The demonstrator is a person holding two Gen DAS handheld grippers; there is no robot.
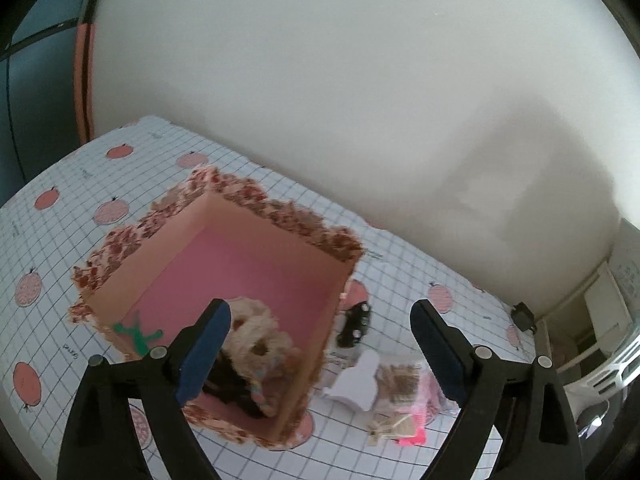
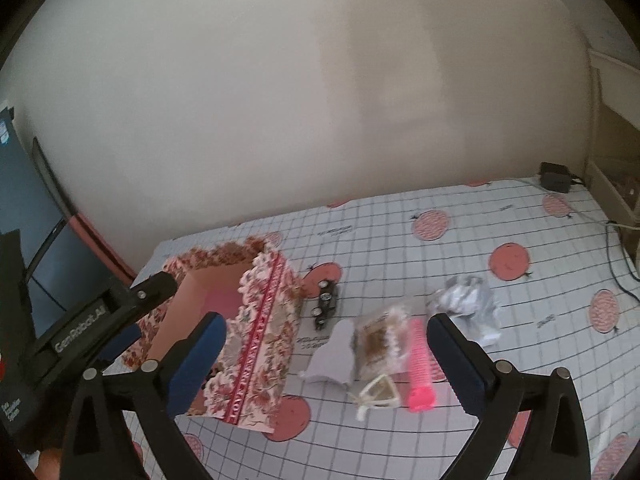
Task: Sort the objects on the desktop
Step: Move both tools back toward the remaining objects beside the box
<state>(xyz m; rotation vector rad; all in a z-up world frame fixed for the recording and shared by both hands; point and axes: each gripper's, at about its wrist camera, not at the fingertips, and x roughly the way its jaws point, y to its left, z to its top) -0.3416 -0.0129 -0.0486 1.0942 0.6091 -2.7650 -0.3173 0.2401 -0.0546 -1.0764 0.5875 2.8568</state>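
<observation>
Pink-lined and wrapped in red floral paper, the box (image 1: pixel 224 280) sits on the checked tablecloth (image 1: pixel 60 240) just ahead of our left gripper (image 1: pixel 320 352). Inside it we see a fluffy cream plush toy (image 1: pixel 256 336) in the near corner, right behind our left blue finger pad (image 1: pixel 204 356), with something dark beneath it that we cannot make out. A green shape (image 1: pixel 138 332) marks the box's near wall.

Our left gripper hangs above the box's near corner with its fingers spread wide, holding nothing and touching nothing.

Our right gripper (image 2: pixel 326 360) is likewise wide apart and empty. Between and just beyond its fingers lie a white paper cutout (image 2: pixel 334 354), a lace-edged sachet (image 2: pixel 378 340), a pink ribbed roller (image 2: pixel 419 364) and a cream string tie (image 2: pixel 376 394). A small black toy car (image 2: pixel 325 306) rests farther ahead beside the box, and crumpled grey paper (image 2: pixel 466 304) sits beyond the right finger.
</observation>
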